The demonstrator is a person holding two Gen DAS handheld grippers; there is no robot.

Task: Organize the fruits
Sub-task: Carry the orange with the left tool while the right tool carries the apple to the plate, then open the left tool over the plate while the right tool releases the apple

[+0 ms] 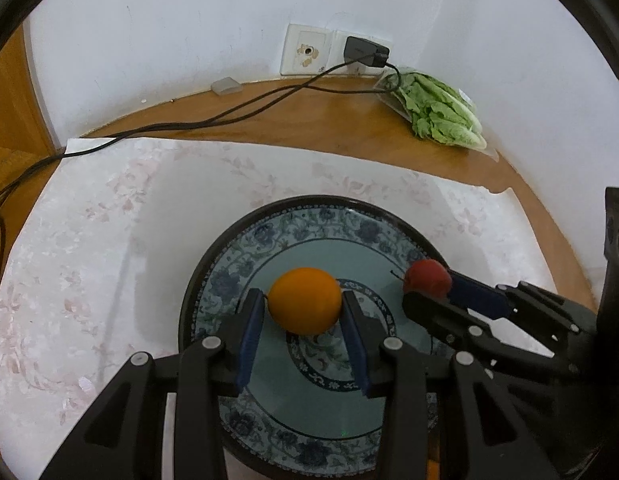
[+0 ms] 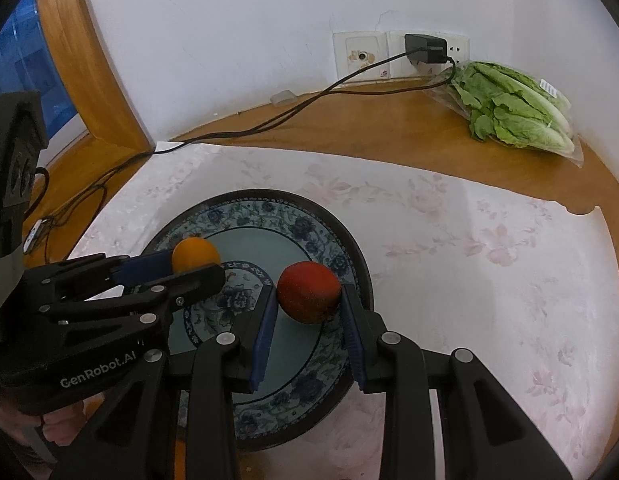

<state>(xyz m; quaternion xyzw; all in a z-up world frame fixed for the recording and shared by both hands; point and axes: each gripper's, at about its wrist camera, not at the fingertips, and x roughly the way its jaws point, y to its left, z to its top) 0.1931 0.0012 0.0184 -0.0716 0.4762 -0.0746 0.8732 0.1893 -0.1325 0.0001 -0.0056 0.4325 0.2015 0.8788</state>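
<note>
A blue-patterned plate (image 1: 245,264) with a dark rim lies on a white floral cloth; it also shows in the right wrist view (image 2: 269,208). My left gripper (image 1: 303,300) is shut on an orange (image 1: 305,300) and holds it over the plate's middle. My right gripper (image 2: 309,294) is shut on a red apple (image 2: 309,290) over the plate's right part. In the left wrist view the apple (image 1: 427,278) and the right gripper (image 1: 429,292) sit to the right. In the right wrist view the orange (image 2: 195,254) and the left gripper (image 2: 193,266) sit to the left.
A bag of green lettuce (image 1: 437,110) lies at the back right of the wooden table (image 1: 309,120). A black charger (image 1: 365,52) is plugged into the wall socket, its cable (image 1: 189,122) running left across the table. A small grey block (image 1: 226,86) rests by the wall.
</note>
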